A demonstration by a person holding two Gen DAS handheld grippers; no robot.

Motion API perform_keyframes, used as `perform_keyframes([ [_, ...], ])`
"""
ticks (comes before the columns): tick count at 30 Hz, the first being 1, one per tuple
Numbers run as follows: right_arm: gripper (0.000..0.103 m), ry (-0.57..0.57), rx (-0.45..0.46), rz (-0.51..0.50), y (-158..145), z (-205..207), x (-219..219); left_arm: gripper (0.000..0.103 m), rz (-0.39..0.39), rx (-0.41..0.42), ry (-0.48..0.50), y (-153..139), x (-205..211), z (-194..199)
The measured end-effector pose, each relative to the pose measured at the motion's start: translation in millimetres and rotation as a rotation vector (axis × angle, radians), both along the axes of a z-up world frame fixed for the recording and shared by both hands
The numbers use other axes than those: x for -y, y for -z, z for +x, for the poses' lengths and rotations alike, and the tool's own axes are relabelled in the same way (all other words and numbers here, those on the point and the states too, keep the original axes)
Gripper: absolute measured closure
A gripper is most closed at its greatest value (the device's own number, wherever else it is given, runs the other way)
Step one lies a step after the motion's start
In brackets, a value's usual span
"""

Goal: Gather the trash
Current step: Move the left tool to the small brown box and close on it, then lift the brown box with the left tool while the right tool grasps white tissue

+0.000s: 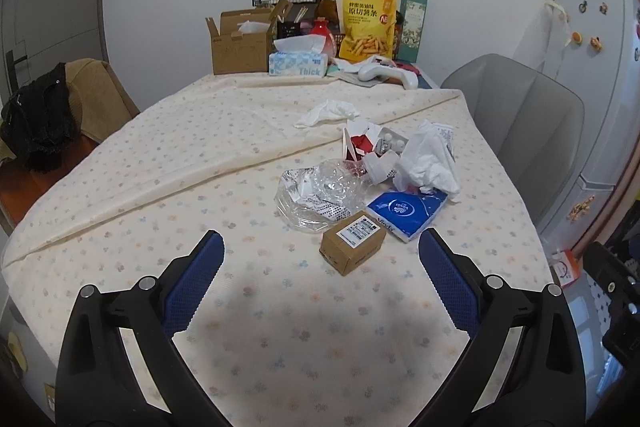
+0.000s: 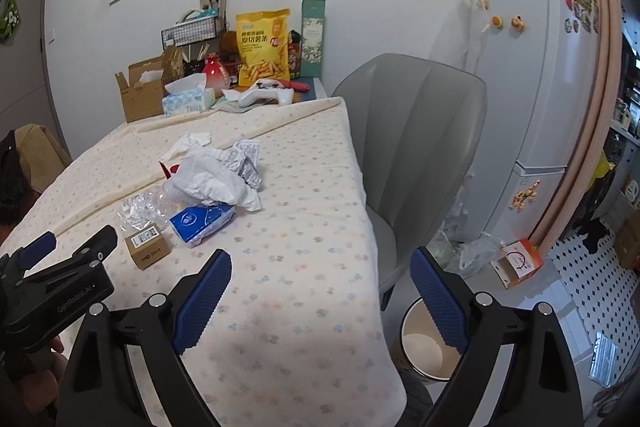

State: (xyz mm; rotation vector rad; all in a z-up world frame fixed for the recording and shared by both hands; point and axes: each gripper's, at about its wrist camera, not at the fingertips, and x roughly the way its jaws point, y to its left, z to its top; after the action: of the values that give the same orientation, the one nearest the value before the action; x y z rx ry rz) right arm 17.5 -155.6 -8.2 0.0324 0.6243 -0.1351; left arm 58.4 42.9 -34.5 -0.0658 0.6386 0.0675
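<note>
Trash lies in a heap on the floral tablecloth [image 1: 160, 187]: a small brown box [image 1: 352, 247] [image 2: 146, 247], a blue tissue pack [image 1: 406, 211] [image 2: 202, 221], a clear plastic bag [image 1: 316, 193] [image 2: 144, 209], crumpled white paper [image 1: 426, 159] [image 2: 212, 179], a red-and-white carton [image 1: 362, 143] and a loose tissue [image 1: 326, 113] [image 2: 190, 143]. My left gripper [image 1: 320, 255] is open and empty just short of the brown box. My right gripper [image 2: 320, 267] is open and empty over the table's right edge. A round bin [image 2: 424, 343] stands on the floor below it.
Kept items crowd the far end: cardboard box [image 1: 236, 45], tissue box [image 1: 298, 61], yellow snack bag [image 1: 368, 23], game controller [image 1: 386, 73]. A grey chair [image 2: 416, 147] stands at the table's right side, a fridge [image 2: 536, 87] beyond it. A chair with clothes [image 1: 52, 115] is left.
</note>
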Motion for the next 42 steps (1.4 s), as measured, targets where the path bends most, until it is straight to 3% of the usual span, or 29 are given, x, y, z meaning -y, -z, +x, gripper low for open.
perform_keyframes([
  [9, 0.015, -0.01, -0.051, 0.01, 16.1, 23.5, 5.7, 0.015, 0.027, -0.071, 0.018, 16.5, 12.1, 32.6],
  [14, 0.008, 0.002, -0.055, 0.0, 20.1, 29.3, 11.1, 0.019, 0.028, -0.102, 0.01, 26.0, 16.8, 44.6],
  [18, 0.008, 0.008, -0.067, 0.013, 23.7, 34.8, 15.4, 0.022, 0.033, -0.123, 0.009, 32.1, 21.2, 51.4],
  [29, 0.008, 0.002, -0.092, -0.022, 30.2, 40.0, 1.4, 0.03, -0.002, -0.185, 0.035, 45.1, 21.8, 62.1],
  [33, 0.008, 0.0, -0.1, -0.03, 31.2, 41.0, -3.6, 0.062, -0.034, -0.218, 0.056, 51.2, 20.0, 64.6],
  [42, 0.008, -0.03, -0.083, -0.046, 21.7, 42.9, -24.6, 0.065, -0.075, -0.145, 0.032, 27.6, -4.1, 48.3],
])
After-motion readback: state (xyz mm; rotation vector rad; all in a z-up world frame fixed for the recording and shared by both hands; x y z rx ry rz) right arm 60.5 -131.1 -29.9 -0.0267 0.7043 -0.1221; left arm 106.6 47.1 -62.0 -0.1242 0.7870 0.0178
